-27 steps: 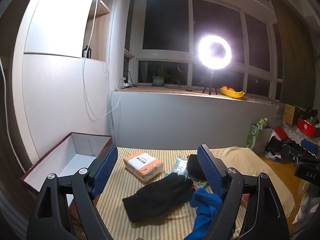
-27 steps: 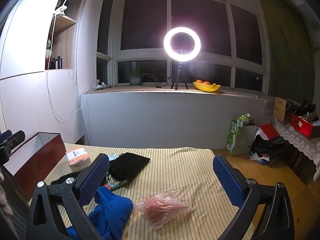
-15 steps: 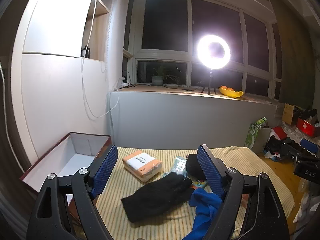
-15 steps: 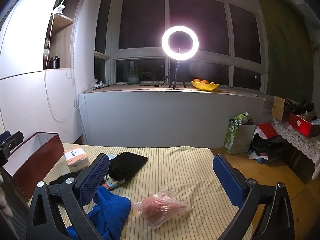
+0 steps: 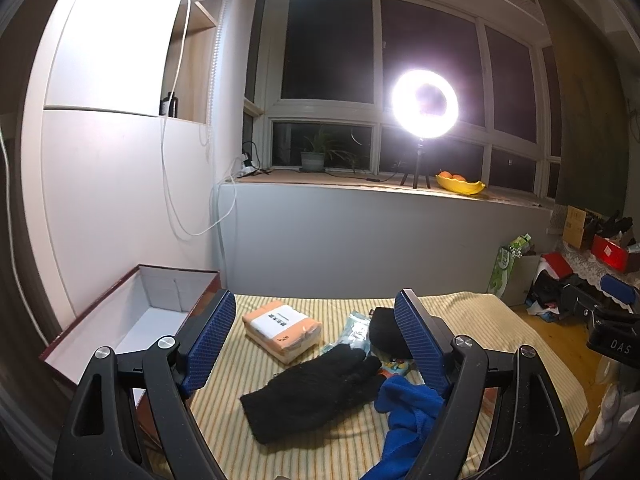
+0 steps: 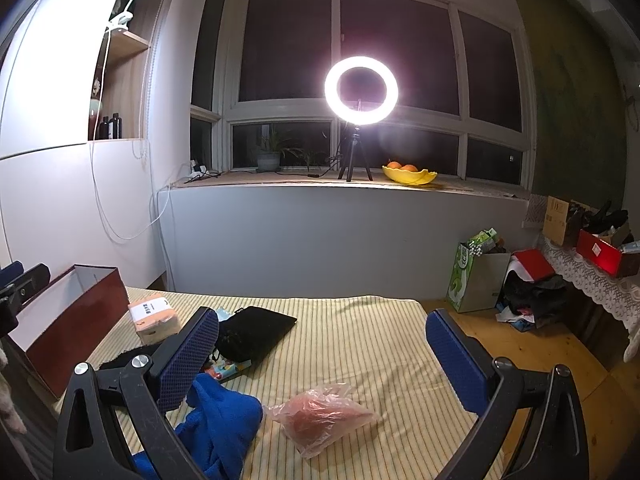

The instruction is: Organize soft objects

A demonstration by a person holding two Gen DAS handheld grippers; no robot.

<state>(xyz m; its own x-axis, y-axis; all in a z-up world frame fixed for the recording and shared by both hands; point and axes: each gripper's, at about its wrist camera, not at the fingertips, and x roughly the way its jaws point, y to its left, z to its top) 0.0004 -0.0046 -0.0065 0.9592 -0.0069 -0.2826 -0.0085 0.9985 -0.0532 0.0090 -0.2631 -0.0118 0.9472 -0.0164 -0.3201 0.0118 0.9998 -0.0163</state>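
Note:
A black knit glove [image 5: 316,388] lies on the striped yellow table cover, between the fingers of my open, empty left gripper [image 5: 316,344]. A blue cloth [image 5: 404,408] lies to its right, also seen in the right wrist view [image 6: 216,428]. An orange tissue pack [image 5: 282,328] and a black pouch [image 6: 256,332] lie farther back. A pink plastic bag [image 6: 320,416] lies between the fingers of my open, empty right gripper [image 6: 320,356]. An open red box with white inside [image 5: 132,320] stands at the left.
A ring light [image 6: 361,90] on a tripod and a yellow fruit bowl [image 6: 409,174] stand on the windowsill behind the table. Bags and clutter [image 6: 520,284] sit on the floor to the right. Small packets [image 5: 354,330] lie by the glove.
Both grippers stay open and nearly still. The views shift only slightly; nothing on the table has moved.

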